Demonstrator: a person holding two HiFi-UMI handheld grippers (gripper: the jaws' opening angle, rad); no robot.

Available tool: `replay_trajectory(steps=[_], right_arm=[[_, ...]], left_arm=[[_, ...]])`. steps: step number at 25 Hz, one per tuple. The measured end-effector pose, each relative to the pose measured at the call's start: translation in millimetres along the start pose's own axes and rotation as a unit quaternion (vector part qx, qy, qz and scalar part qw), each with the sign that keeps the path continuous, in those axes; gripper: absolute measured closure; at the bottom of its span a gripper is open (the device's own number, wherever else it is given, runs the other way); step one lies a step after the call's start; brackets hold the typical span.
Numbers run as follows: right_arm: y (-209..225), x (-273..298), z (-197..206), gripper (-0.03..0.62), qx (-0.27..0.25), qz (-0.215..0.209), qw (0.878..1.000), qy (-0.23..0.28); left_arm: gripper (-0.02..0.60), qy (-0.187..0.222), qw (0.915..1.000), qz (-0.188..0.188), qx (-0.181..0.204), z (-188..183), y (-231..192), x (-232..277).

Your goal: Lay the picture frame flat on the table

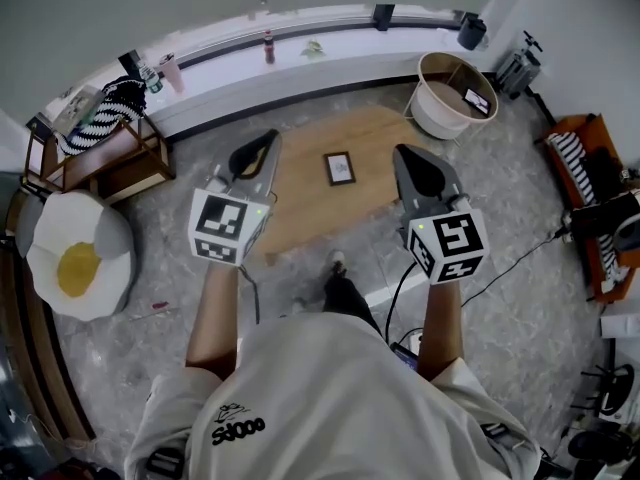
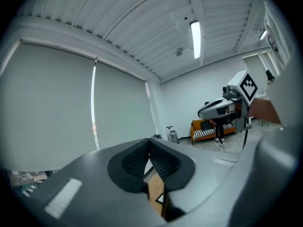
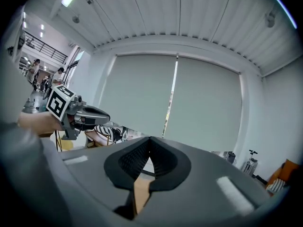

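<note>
Firstly, the item: picture frame (image 1: 339,168), small, dark-rimmed, with a pale picture inside. It was located near the middle of the low wooden table (image 1: 300,218), ahead of and between the two grippers, touched by neither.

Handling, as judged: light, rigid, probably glazed and therefore breakable. Its smooth rim was likely to slip in a hard grip. It was best taken by the top edge or a side rail, across its thickness and off the glass, then lowered slowly onto the wood.

Left gripper (image 1: 266,140): jaws pressed together, nothing between them, held above the table.
Right gripper (image 1: 404,154): jaws likewise closed on nothing, at about the same height.

Not determinable: whether the frame stood upright, leaned on a rear strut or lay flat, since the head view looked down too steeply. A strut, if present, was hidden. The picture's content was too small to read.

Both gripper views pointed up at ceiling (image 2: 142,32) and blinds (image 3: 199,103). Only a sliver of wood showed beneath the jaws, and the frame could not be clearly identified in either.
</note>
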State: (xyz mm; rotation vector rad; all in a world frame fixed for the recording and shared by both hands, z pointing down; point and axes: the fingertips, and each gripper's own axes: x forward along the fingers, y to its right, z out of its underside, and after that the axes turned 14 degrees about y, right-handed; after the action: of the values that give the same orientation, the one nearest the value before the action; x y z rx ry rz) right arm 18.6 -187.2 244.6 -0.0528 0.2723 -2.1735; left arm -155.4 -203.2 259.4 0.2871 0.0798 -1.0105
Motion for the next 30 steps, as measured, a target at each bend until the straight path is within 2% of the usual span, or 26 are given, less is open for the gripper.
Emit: replay_trajectory(steps=[6, 12, 30], right_arm=[[-9, -7, -23, 0.592, -0.012, -0.007, 1.0, 0.027], [-17, -8, -26, 0.592, -0.014, -0.02, 0.999, 0.03], [-31, -9, -7, 0.594, -0.006, -0.035, 0.999, 0.005]], left_arm=[[0.572, 0.03, 0.9991, -0.006, 0.028, -39, 7, -13], [0.572, 0.036, 0.9977, -0.009, 0.057, -55, 11, -19], [0.572, 0.016, 0.9988, -0.009, 0.045, -37, 14, -29]])
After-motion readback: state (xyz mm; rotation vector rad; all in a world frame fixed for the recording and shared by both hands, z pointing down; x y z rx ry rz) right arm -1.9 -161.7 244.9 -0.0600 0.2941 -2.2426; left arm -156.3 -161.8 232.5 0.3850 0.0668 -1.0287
